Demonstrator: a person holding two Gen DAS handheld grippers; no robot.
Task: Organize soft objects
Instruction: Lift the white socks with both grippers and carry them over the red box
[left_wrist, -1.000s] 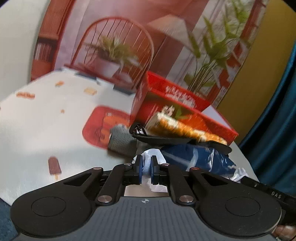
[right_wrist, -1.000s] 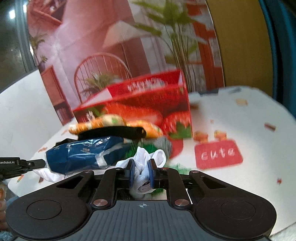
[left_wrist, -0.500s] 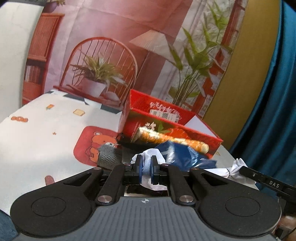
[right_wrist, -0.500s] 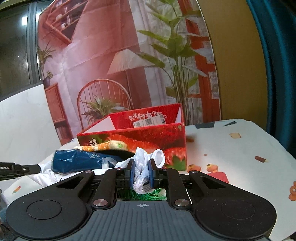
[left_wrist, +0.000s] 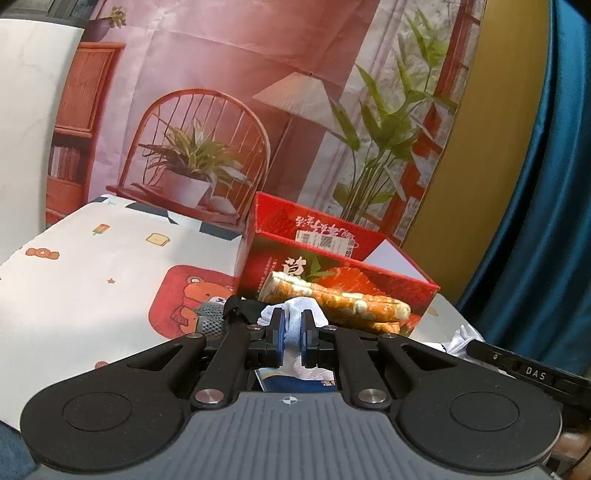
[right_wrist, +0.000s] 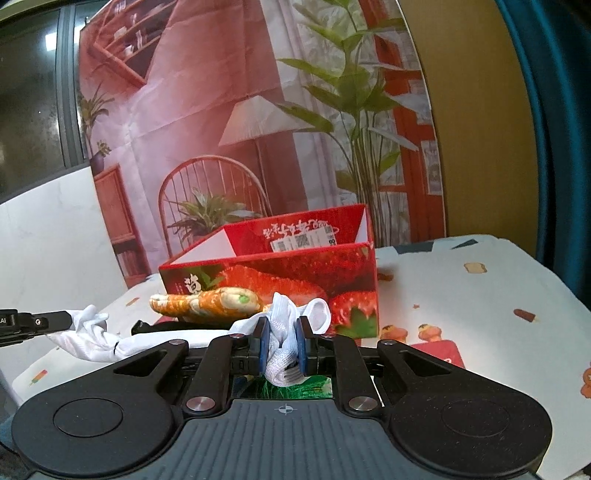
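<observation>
My left gripper (left_wrist: 292, 334) is shut on one end of a white cloth (left_wrist: 299, 314). My right gripper (right_wrist: 281, 345) is shut on the other end of the same white cloth (right_wrist: 282, 325), which stretches between them above the table. In the right wrist view the cloth runs left to the other gripper (right_wrist: 33, 322). In the left wrist view the right gripper (left_wrist: 517, 363) shows at the right edge. An orange patterned rolled cloth (left_wrist: 332, 299) lies in front of the red strawberry box (left_wrist: 332, 254), on a black item (right_wrist: 166, 326). A blue packet (left_wrist: 295, 384) lies under my left fingers.
A grey knitted item (left_wrist: 208, 317) lies left of the black item on a red bear print. The table has a white cartoon-print cover (left_wrist: 92, 266). A printed backdrop stands behind, and a blue curtain (left_wrist: 535, 221) hangs at the right.
Both grippers have lifted and moved apart, pulling the white cloth up and out between them. The blue packet has dropped below my left fingers' view.
</observation>
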